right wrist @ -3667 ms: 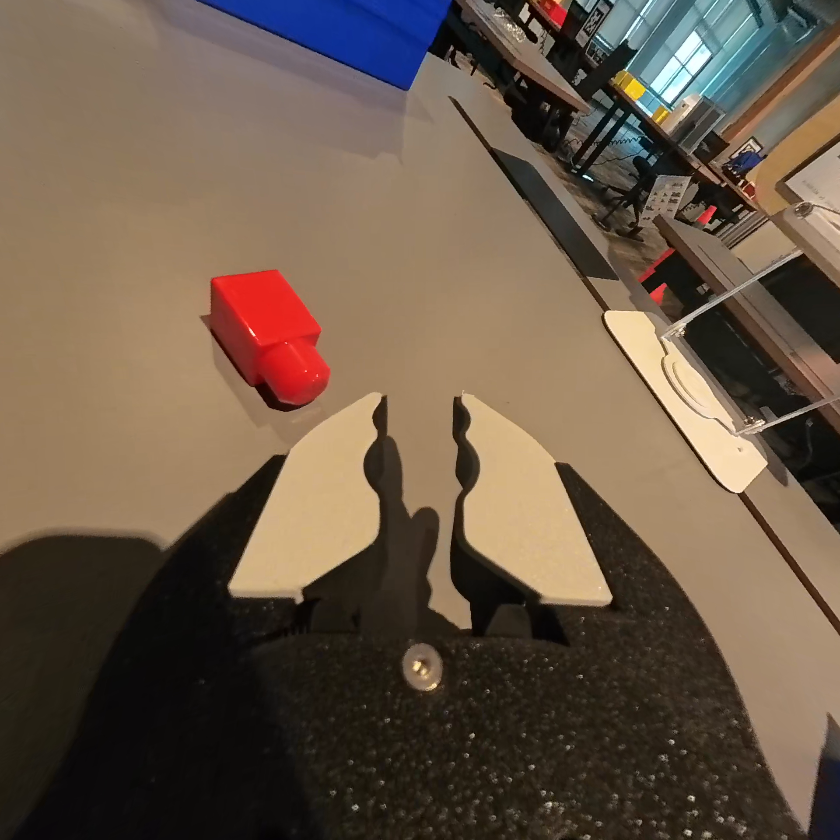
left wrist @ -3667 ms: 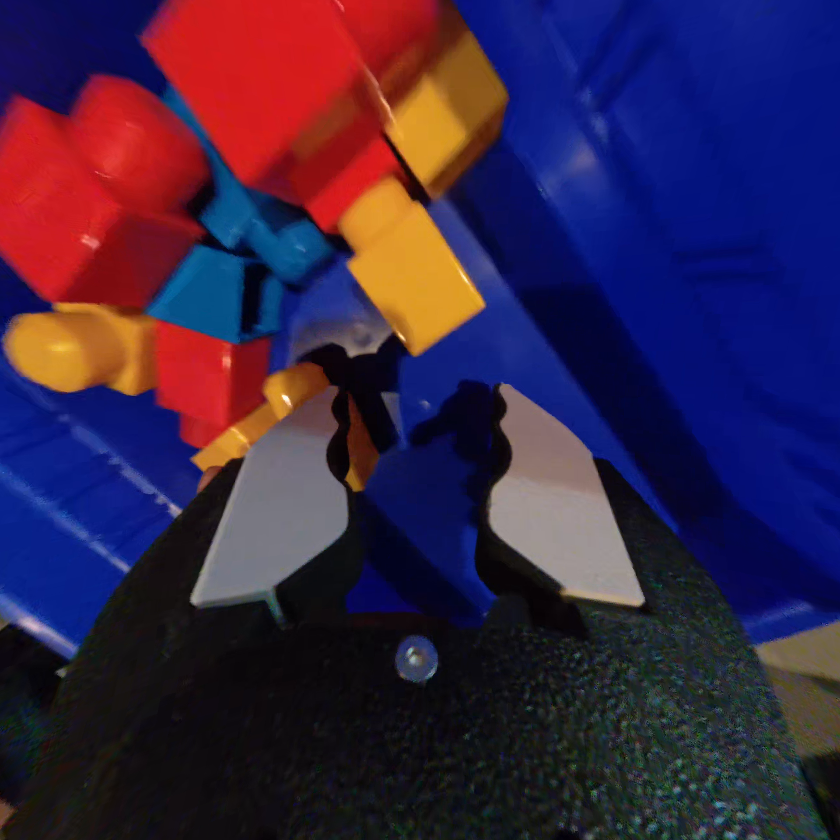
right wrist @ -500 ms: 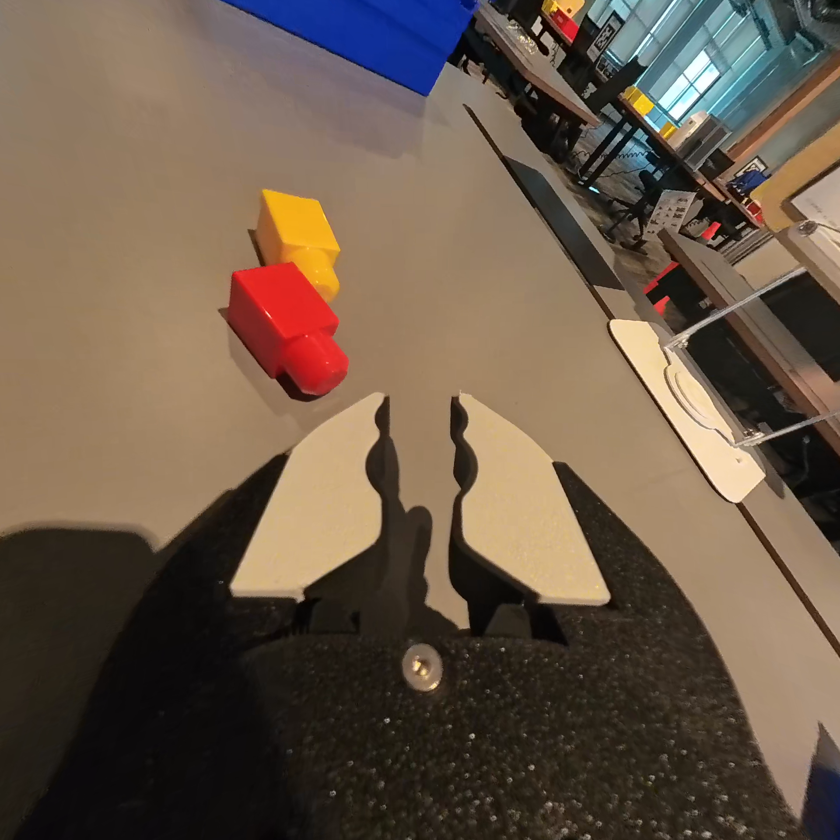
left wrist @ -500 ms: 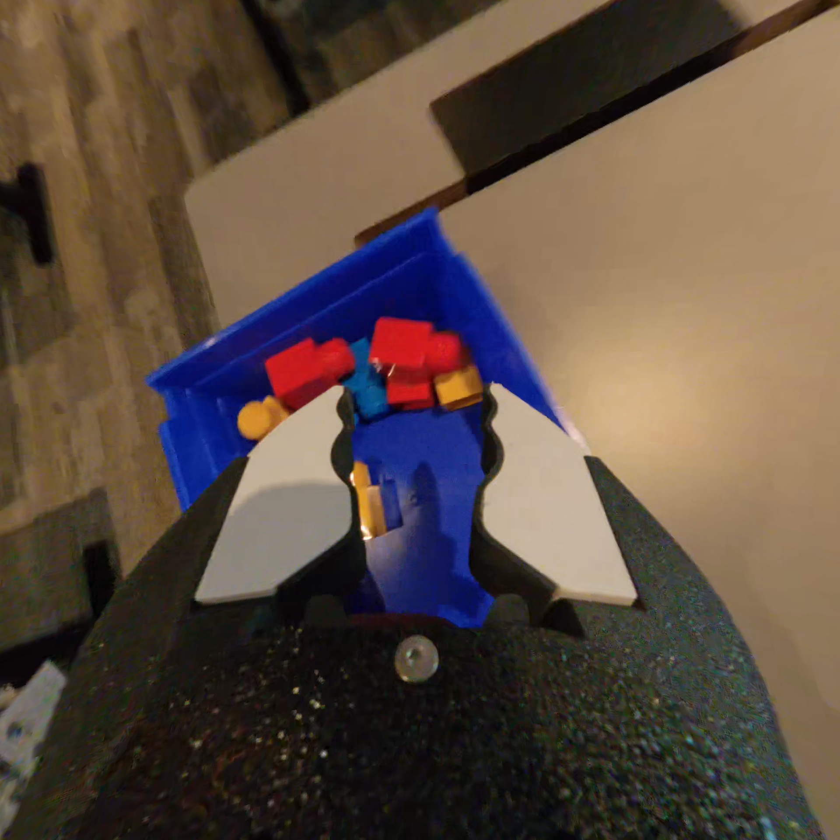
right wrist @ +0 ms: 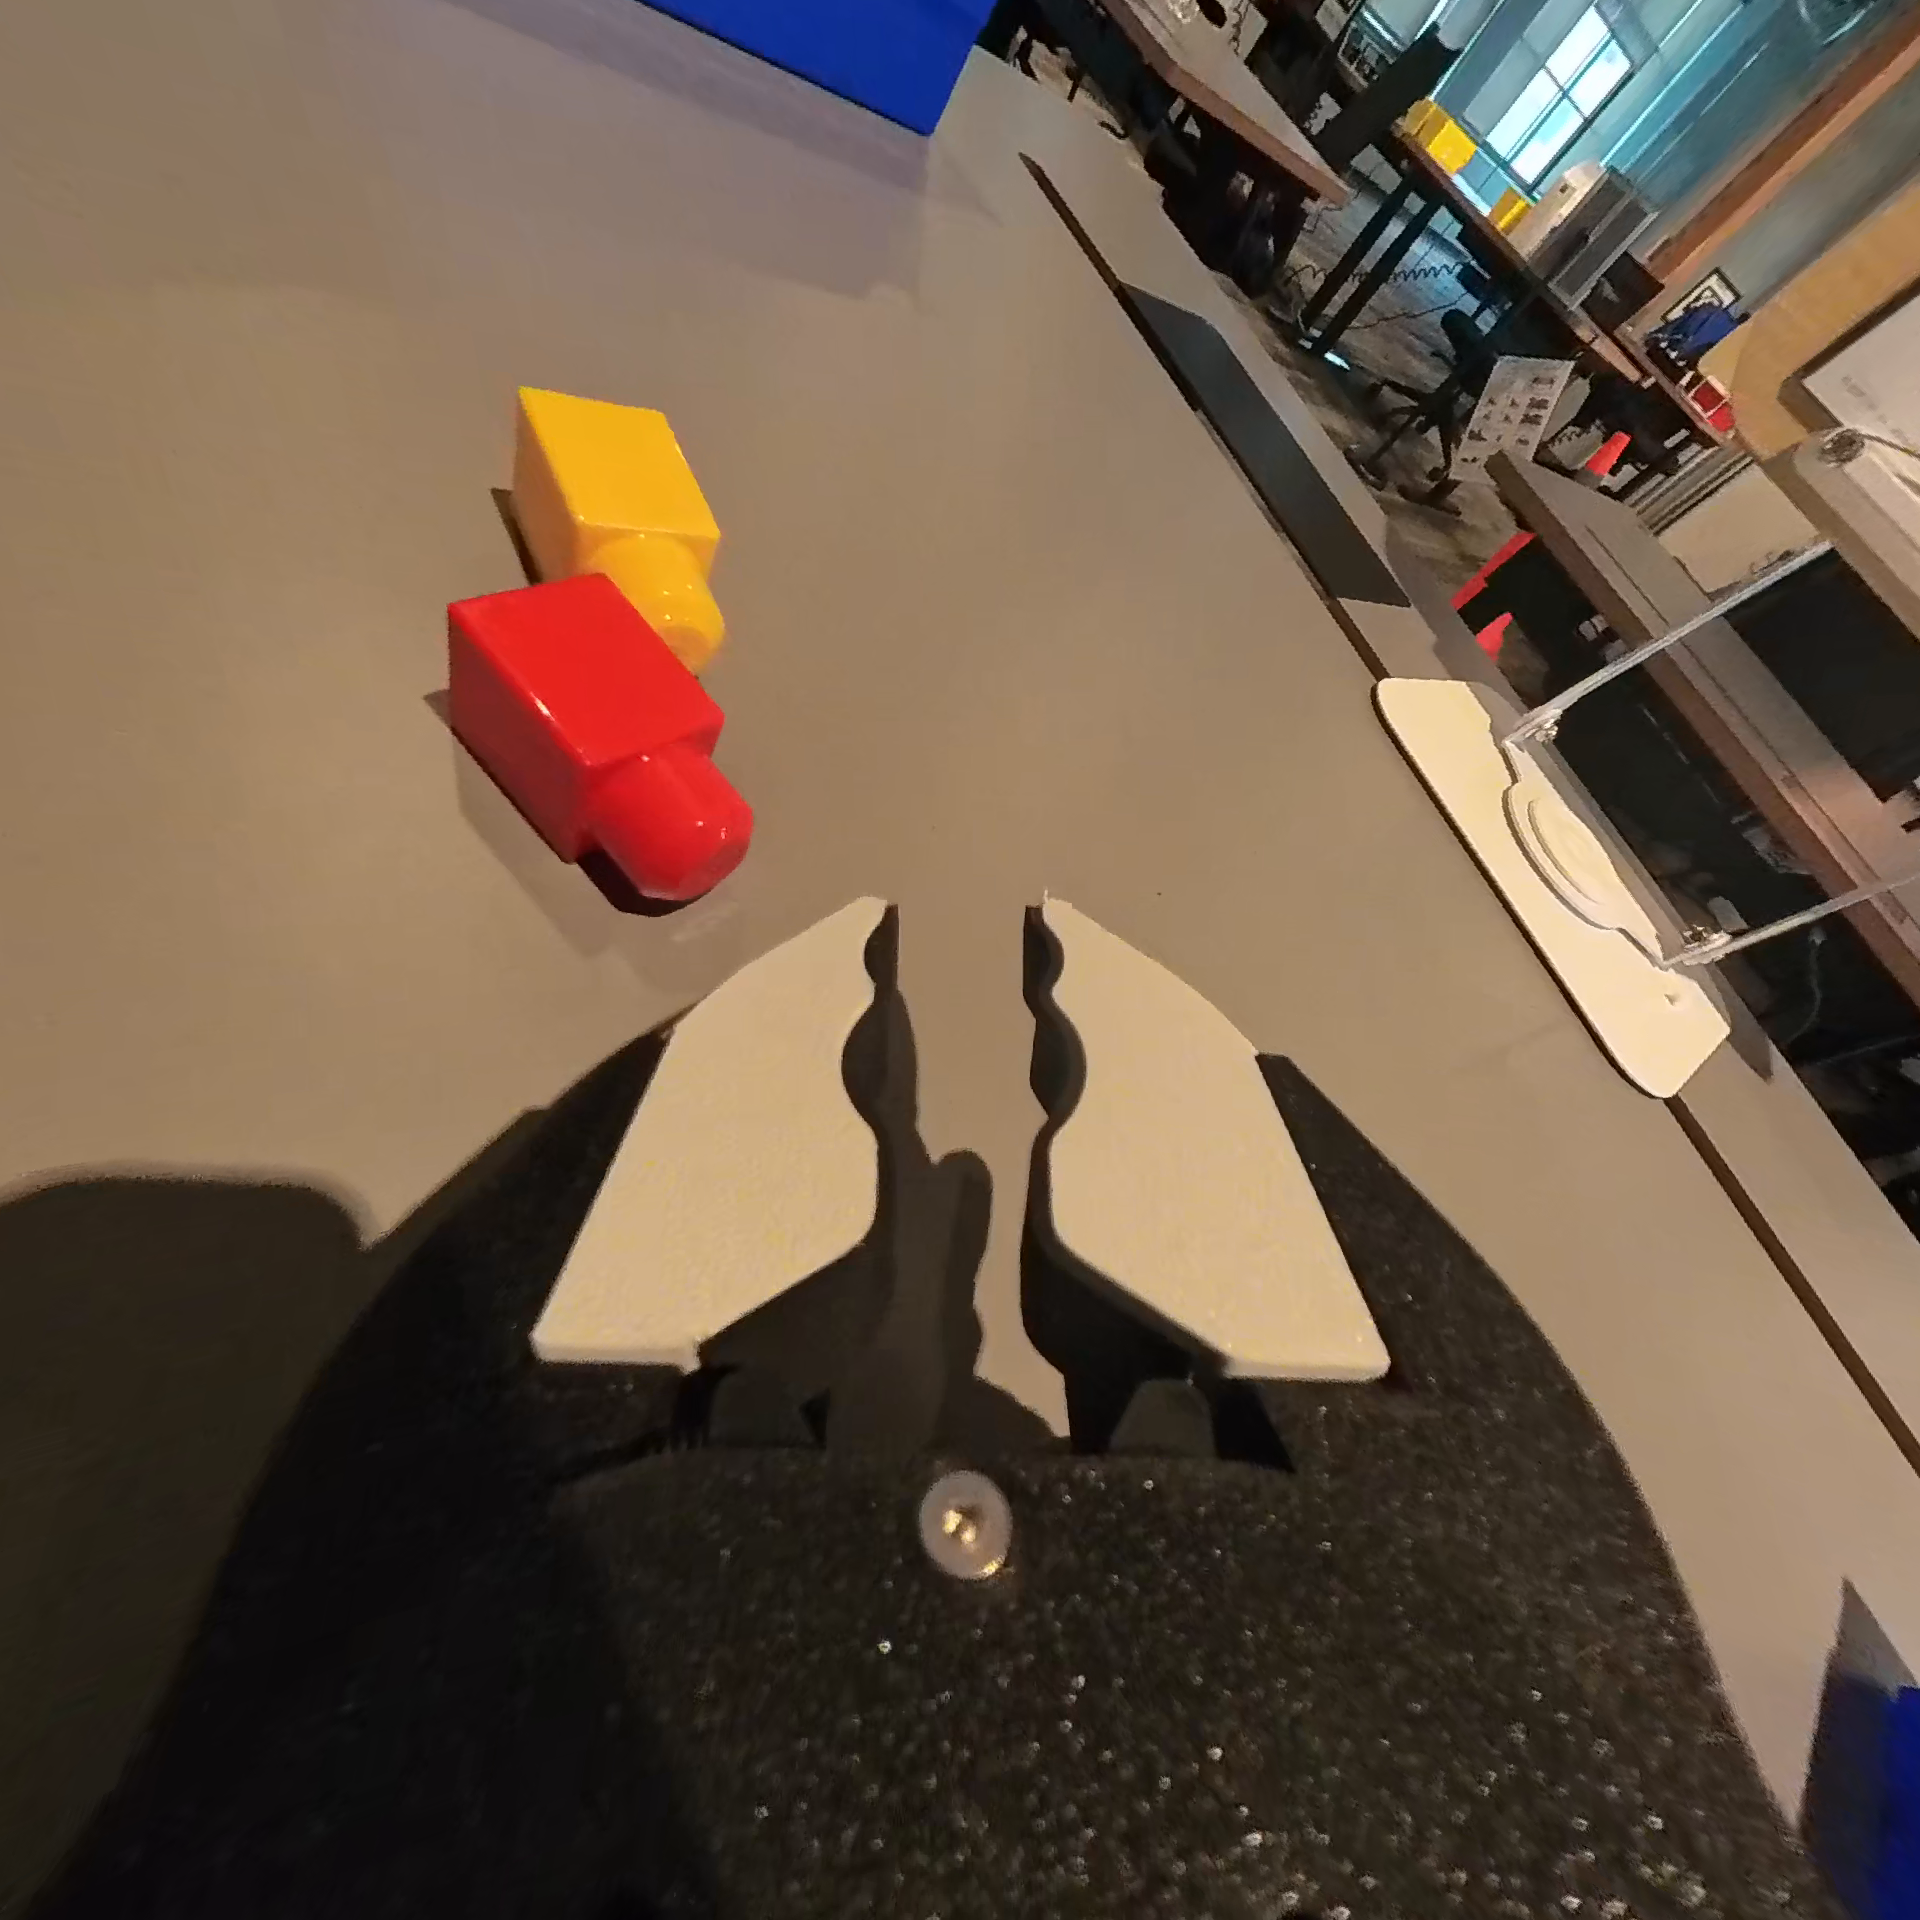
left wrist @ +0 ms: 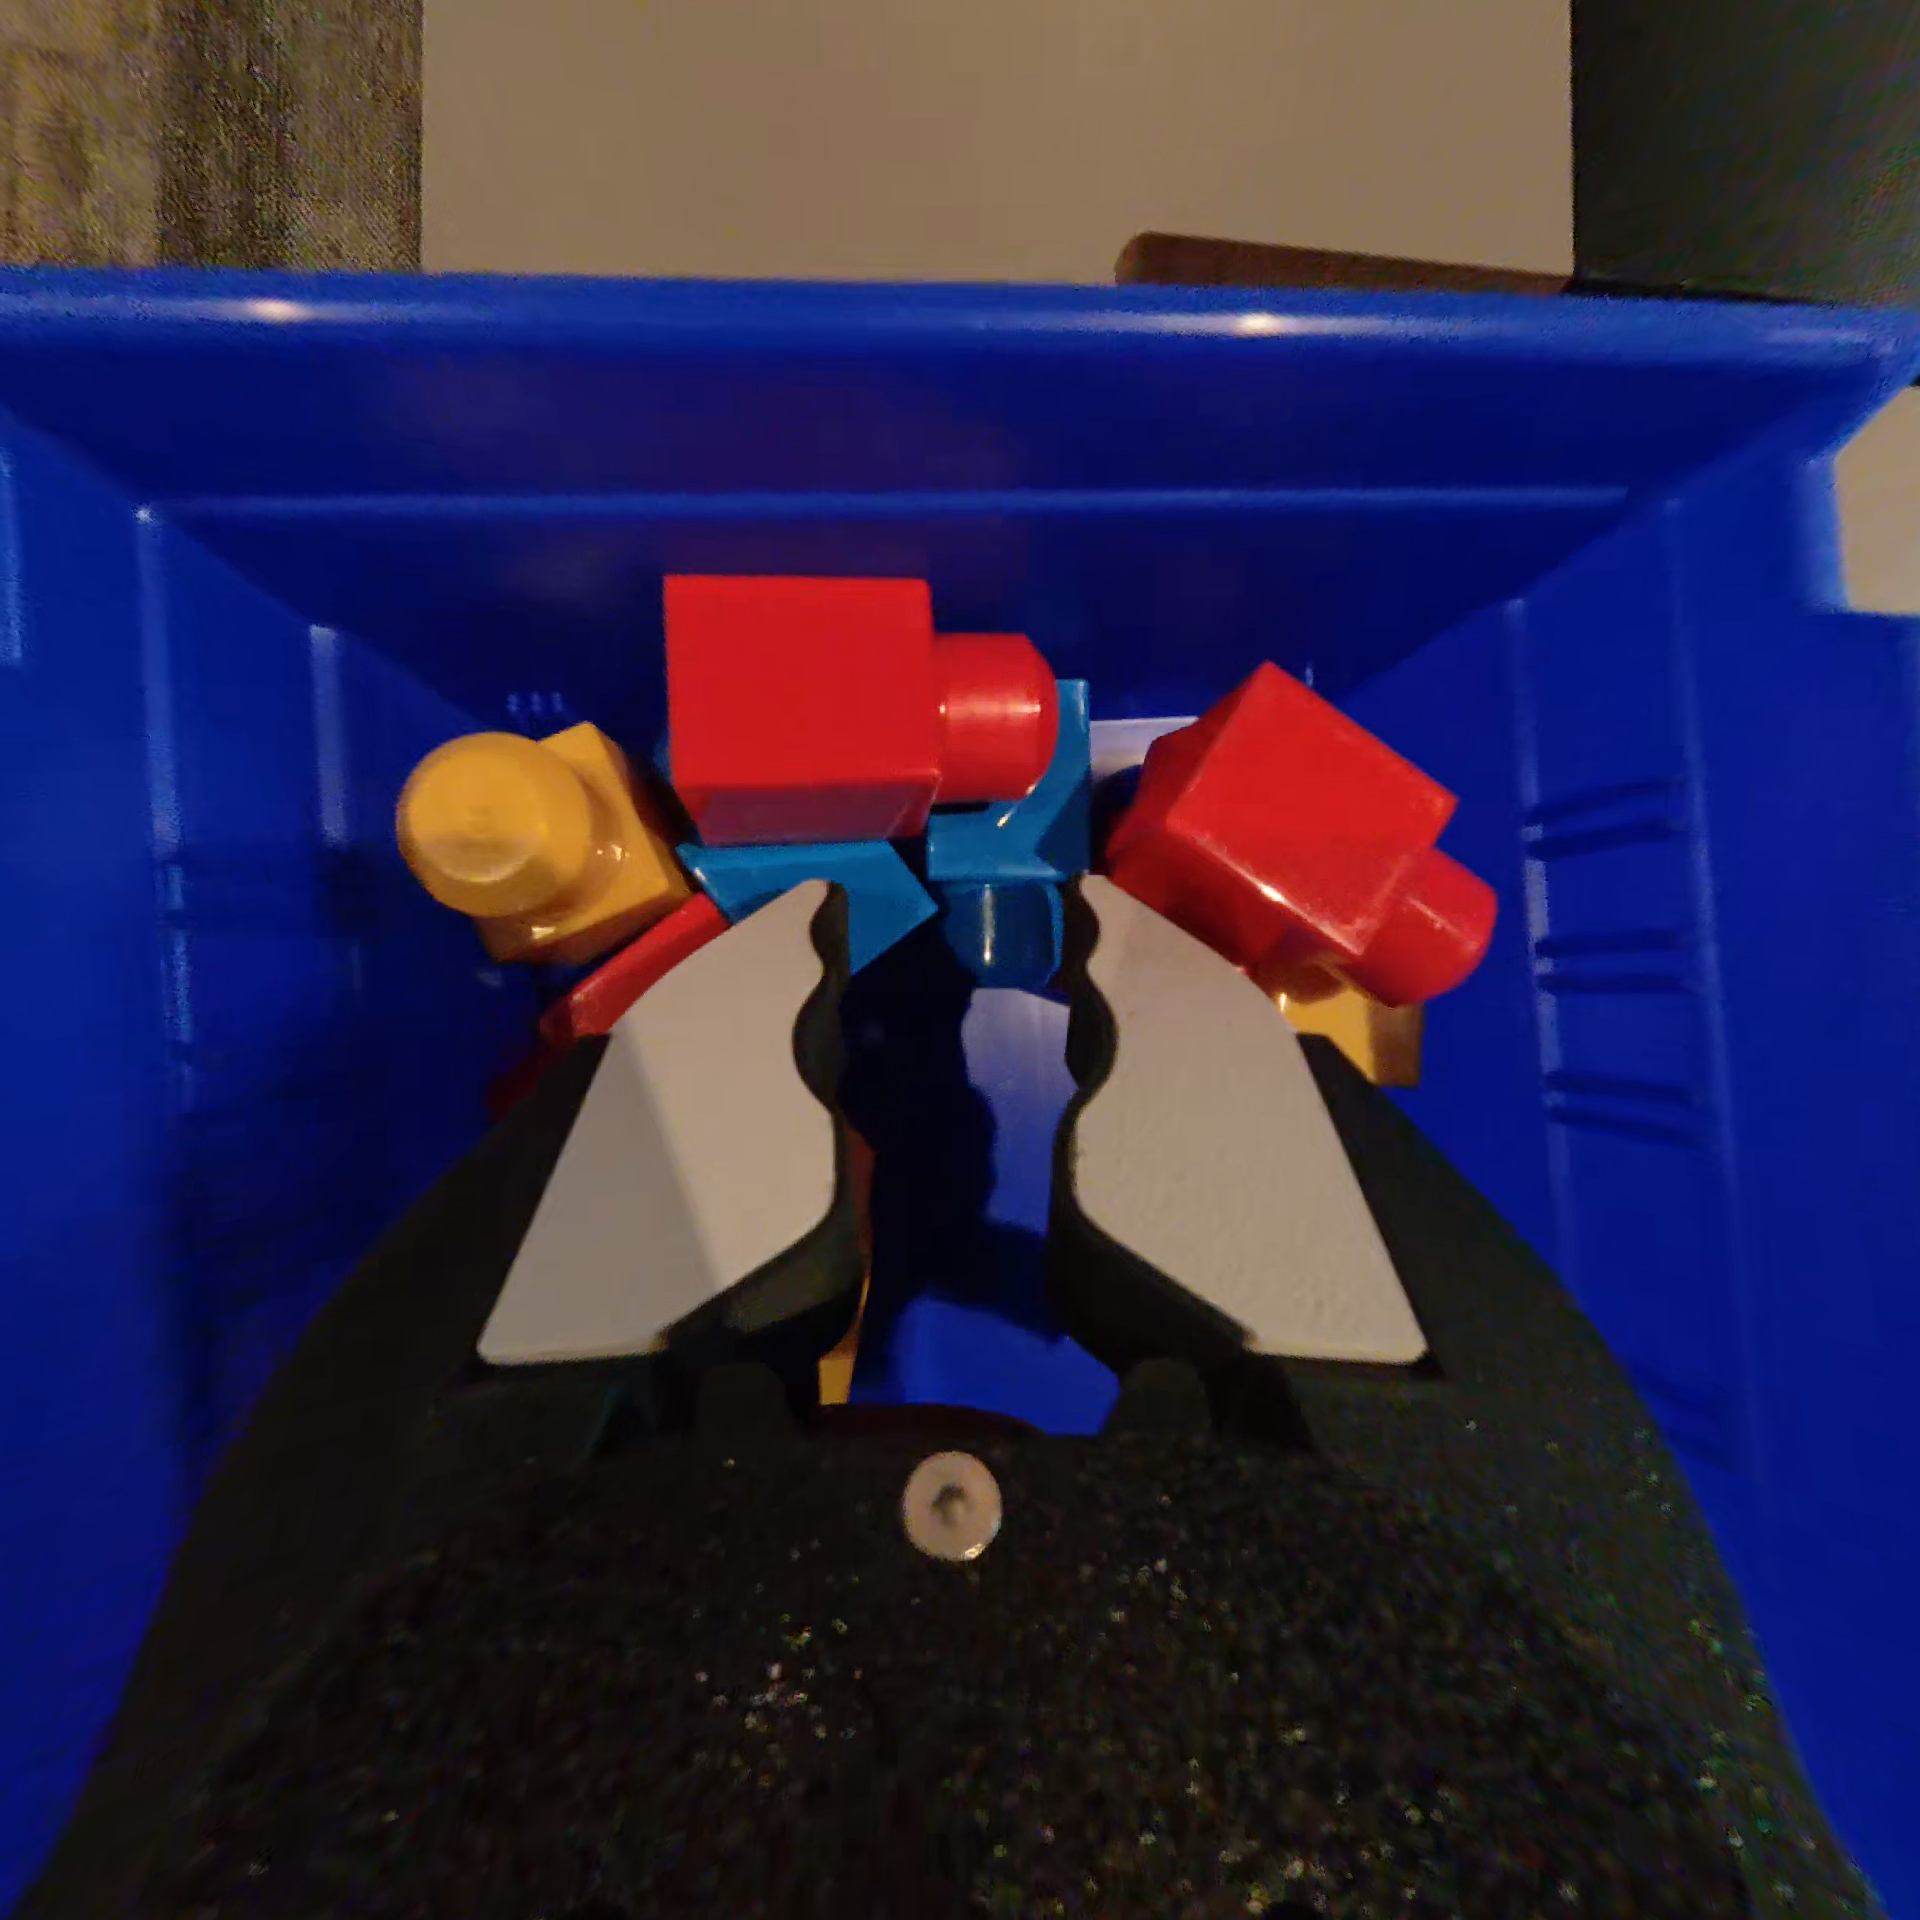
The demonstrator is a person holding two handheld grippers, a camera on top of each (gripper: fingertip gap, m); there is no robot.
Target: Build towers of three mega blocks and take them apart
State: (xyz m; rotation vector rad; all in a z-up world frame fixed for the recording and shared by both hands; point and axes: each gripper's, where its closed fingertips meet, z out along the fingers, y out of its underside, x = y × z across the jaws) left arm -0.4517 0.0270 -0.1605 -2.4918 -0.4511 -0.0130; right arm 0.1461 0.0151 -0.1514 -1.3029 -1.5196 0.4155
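Left wrist view, left claw (left wrist: 951, 914) gaping inside blue bin (left wrist: 935, 416), facing blocks (left wrist: 800, 707)

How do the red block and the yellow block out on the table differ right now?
The red block is red and lies nearer the right gripper; the yellow block is yellow and lies farther off, just behind it, its stud partly hidden by the red one. Both look the same single-stud shape, on their sides on the table, studs pointing the same way.

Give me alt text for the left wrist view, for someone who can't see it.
The open, empty left gripper reaches into a blue bin toward a jumble of red, yellow and blue blocks piled against its far wall. A blue block lies just beyond the fingertips, with a red block on top of the pile.
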